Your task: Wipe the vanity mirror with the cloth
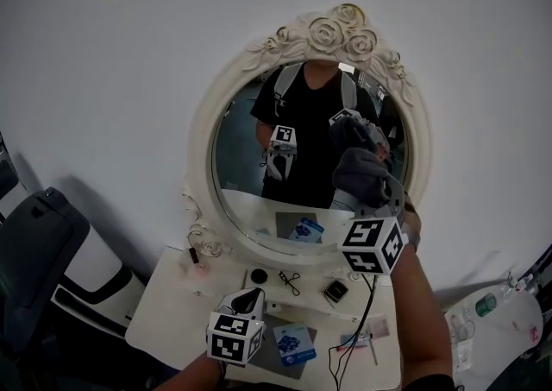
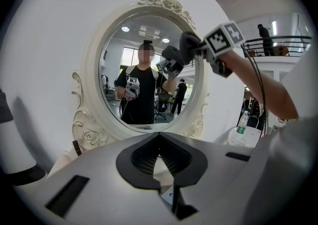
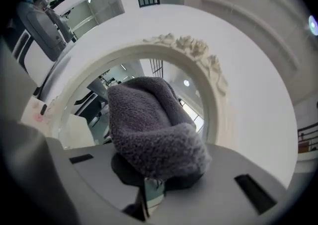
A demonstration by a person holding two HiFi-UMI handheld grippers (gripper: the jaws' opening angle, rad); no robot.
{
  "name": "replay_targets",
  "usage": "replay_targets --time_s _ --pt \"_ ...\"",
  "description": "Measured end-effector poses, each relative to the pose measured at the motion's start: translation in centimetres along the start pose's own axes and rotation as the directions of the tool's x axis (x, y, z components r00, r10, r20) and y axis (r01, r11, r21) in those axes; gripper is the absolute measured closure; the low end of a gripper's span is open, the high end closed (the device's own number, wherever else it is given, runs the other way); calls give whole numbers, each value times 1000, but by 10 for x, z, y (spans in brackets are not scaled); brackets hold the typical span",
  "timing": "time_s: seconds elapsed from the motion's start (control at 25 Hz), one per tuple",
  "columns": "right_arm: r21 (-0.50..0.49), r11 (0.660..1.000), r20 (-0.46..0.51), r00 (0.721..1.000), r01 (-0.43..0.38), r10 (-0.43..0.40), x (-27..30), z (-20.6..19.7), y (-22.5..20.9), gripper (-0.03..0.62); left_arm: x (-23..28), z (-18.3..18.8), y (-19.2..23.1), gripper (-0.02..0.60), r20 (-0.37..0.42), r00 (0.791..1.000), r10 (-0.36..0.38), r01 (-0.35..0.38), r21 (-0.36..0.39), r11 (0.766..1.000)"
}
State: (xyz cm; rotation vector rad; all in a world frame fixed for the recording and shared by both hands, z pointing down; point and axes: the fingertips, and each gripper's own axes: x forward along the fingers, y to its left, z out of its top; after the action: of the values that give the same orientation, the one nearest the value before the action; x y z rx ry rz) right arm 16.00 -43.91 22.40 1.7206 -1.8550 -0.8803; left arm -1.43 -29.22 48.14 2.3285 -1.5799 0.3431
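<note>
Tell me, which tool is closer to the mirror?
Right. The right tool holds the cloth up at the mirror; the left tool sits low over the table, apart from it.

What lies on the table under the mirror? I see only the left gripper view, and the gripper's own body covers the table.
Observer: The head view shows a blue packet lying near the front of the table, close to the left gripper.
Operator: Is the right gripper really clamping the cloth?
Observer: Yes. In the right gripper view its jaws are shut on the grey cloth, which bulges out above them.
Operator: Is there anything else on the table?
Observer: A small dark square box stands further back, toward the base of the mirror.
</note>
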Motion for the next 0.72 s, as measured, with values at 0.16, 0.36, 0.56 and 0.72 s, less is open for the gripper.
replay_targets --time_s 0.16,0.36,0.56,0.72 --pt "-24 998 50 997 63 -62 22 63 -64 557 -5 -2 8 578 1 1000 21 -21 -14 1000" --pt "-18 999 7 999 41 -41 45 78 -85 557 -12 -5 25 578 8 998 55 -55 -35 998" --pt "-148 985 -30 995 85 -91 44 73 -73 559 -8 -7 33 578 2 998 64 -64 -47 997" --pt "-217 975 -58 996 55 -69 44 60 -44 559 -2 -7 32 578 -6 998 57 -57 -46 997"
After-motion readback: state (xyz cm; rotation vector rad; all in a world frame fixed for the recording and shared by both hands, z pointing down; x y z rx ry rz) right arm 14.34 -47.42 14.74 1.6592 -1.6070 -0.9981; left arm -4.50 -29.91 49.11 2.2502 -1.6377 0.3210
